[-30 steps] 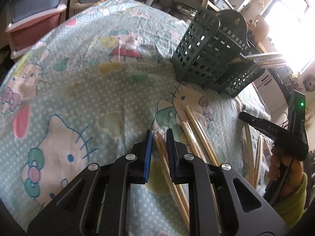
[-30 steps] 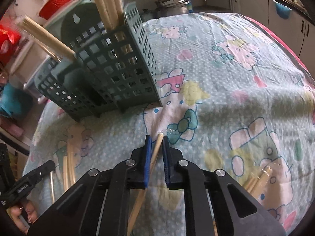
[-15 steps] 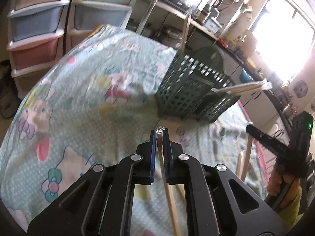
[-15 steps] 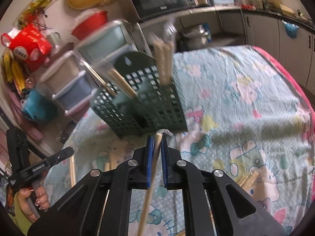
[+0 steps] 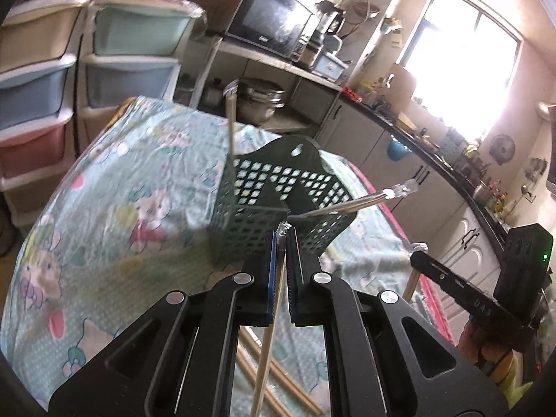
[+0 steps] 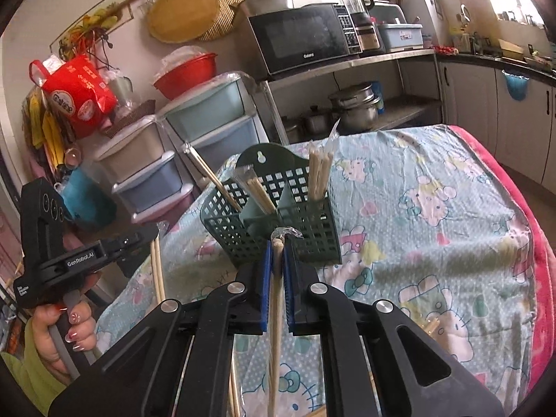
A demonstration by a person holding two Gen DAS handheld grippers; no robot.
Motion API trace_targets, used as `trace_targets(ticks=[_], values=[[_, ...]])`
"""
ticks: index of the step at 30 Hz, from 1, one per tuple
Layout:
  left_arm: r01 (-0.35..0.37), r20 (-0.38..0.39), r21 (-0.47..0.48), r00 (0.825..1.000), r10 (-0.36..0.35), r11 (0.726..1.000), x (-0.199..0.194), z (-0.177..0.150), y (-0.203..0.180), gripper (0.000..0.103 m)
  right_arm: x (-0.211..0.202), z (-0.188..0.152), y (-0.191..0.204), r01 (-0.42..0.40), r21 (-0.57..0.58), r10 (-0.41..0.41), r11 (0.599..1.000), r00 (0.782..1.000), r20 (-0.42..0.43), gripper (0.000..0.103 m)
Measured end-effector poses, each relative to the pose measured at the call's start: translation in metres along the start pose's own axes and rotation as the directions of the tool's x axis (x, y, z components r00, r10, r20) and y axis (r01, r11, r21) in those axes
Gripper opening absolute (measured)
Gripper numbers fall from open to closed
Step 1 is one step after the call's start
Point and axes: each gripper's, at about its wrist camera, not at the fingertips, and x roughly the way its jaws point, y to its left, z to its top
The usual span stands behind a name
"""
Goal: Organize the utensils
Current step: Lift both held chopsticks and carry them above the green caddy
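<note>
A dark green slotted utensil caddy (image 5: 278, 205) (image 6: 278, 222) stands on the Hello Kitty tablecloth (image 5: 121, 208) and holds several wrapped chopstick pairs (image 6: 318, 173). My left gripper (image 5: 282, 243) is shut on a wrapped chopstick pair (image 5: 267, 340), raised just in front of the caddy. My right gripper (image 6: 276, 253) is shut on another wrapped chopstick pair (image 6: 274, 330), also lifted close in front of the caddy. Each gripper shows in the other's view: the right one (image 5: 417, 255) and the left one (image 6: 154, 232), each with its chopsticks hanging down.
More chopsticks (image 5: 278, 375) lie on the cloth below the left gripper, and a few (image 6: 429, 326) at the right. Plastic drawer units (image 6: 194, 146), a shelf with microwave (image 6: 302, 38) and pots (image 6: 354, 107) stand behind the table.
Both grippers have lifted off the cloth with their chopsticks and tilted up towards the caddy. The left gripper closed fully on its pair.
</note>
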Motion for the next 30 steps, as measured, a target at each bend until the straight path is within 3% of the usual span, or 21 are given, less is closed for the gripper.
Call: trace_targets(ticks=[16,30], values=[[0.084,0.069,0.07,0.994,-0.089,0.994,-0.007,0.034,-0.038,0.002,-0.029,0.017,0.003,0.006,-0.027,-0.003,1.0,0.994,0.108,0.006],[0.125,0.157,0.141,0.977,-0.147,0.982,-0.025,0.067,-0.067,0.002,-0.047,0.043,0.017,0.004,-0.072,0.01,0.997,0.98,0.199,0.006]])
